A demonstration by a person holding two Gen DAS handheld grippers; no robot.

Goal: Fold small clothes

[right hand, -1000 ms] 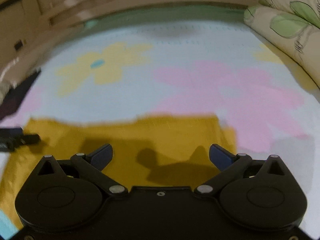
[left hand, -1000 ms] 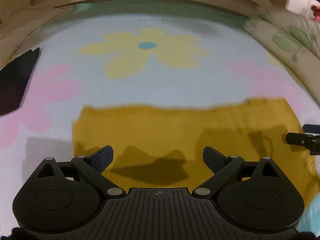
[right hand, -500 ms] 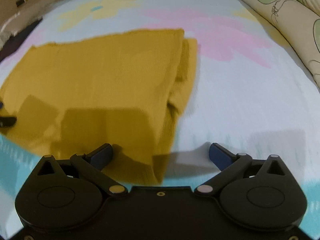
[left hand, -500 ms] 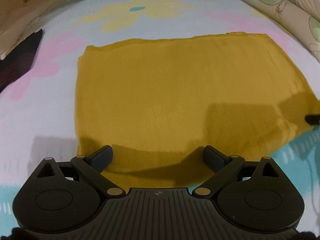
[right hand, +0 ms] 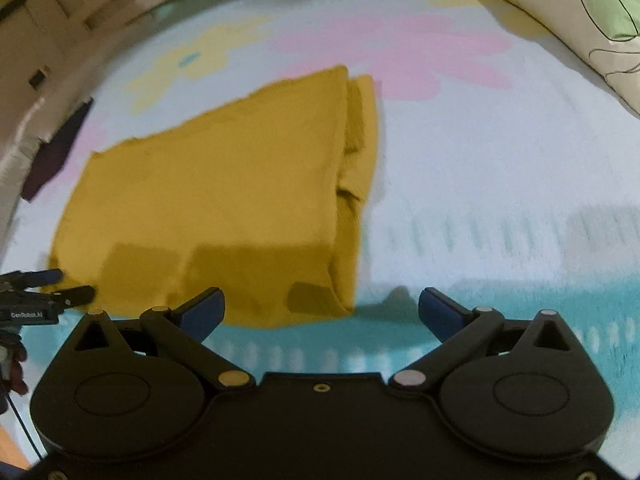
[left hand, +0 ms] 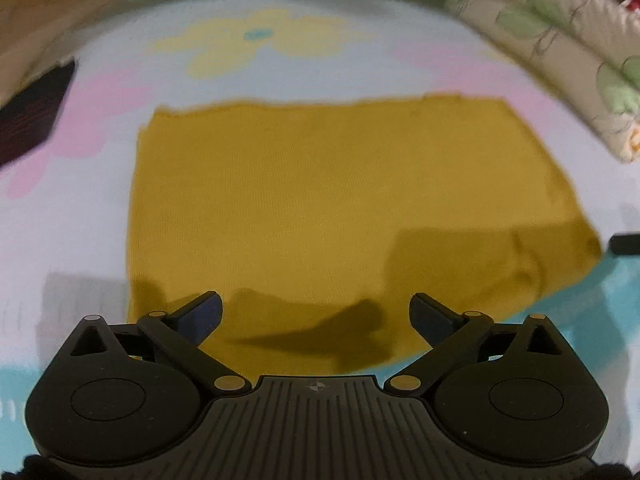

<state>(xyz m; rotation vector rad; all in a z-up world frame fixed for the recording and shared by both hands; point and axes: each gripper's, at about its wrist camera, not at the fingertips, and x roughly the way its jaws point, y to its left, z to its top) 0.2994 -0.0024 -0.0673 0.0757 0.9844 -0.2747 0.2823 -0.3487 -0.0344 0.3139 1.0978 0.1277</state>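
Left gripper (left hand: 316, 312) and right gripper (right hand: 320, 310), 2 units, are both standing with fingers spread apart and gripping nothing, each hovering at the near edge of the mustard garment (left hand: 320, 208). Garment is lying flat on the flowered bedspread (right hand: 480, 168), folded into 1 rectangle, its long axis running left to right ahead of both tongs. Left unit is sitting over the near-left portion; right unit is facing the layered right corner (right hand: 344, 272), judged the likelier pickup for the next fold.

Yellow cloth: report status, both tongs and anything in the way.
Left tongs open, empty. Right tongs open, empty. Yellow cloth lies folded flat on the flowered sheet. Nothing on it; dark garment far left.
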